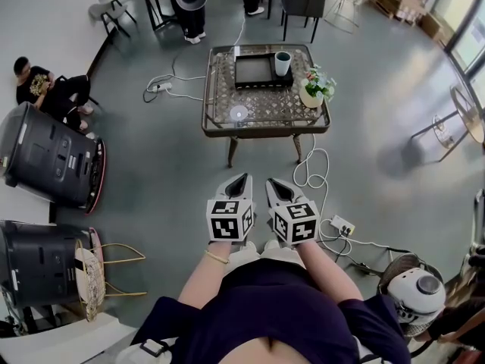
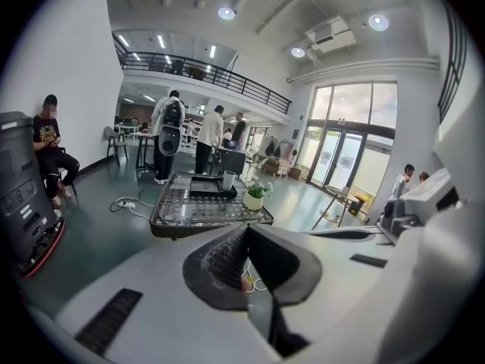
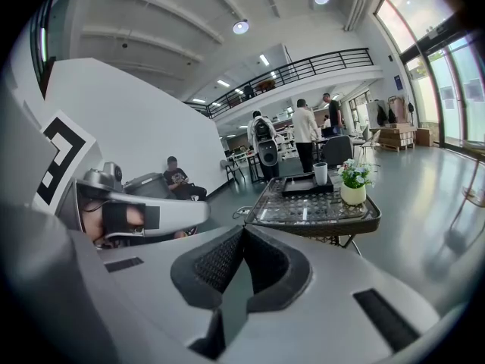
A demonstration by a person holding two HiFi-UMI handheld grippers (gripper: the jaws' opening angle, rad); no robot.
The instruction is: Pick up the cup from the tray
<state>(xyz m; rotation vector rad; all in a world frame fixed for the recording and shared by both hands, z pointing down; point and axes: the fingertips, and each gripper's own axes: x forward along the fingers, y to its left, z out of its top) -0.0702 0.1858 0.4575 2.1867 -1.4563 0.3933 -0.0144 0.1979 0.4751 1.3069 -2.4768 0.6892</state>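
Both claws are held side by side in front of the person's torso, well apart from the low counter [image 1: 265, 120], and the approach is not yet begun. The left claw [image 1: 243, 177] is seen pressed fully together with nothing between its jaws. The right claw [image 1: 270, 182] is likewise drawn tight and is empty.

The cup [image 1: 283, 63], pale and upright, is found at the right edge of the dark tray [image 1: 254, 70], which is set toward the far side of the counter. A potted plant [image 1: 313, 89] is placed near the cup, off the tray's near right corner. A white cable [image 1: 314, 174] is looped on the floor between the person and the counter.

The step in hand is judged to be the very start, with the reach toward the cup yet to be made. The gap to the counter must be crossed and the cable stepped over. One claw, probably the right as it is on the cup's side, must be opened wide enough for the cup's wall. It should then be brought in past the plant without brushing its leaves.
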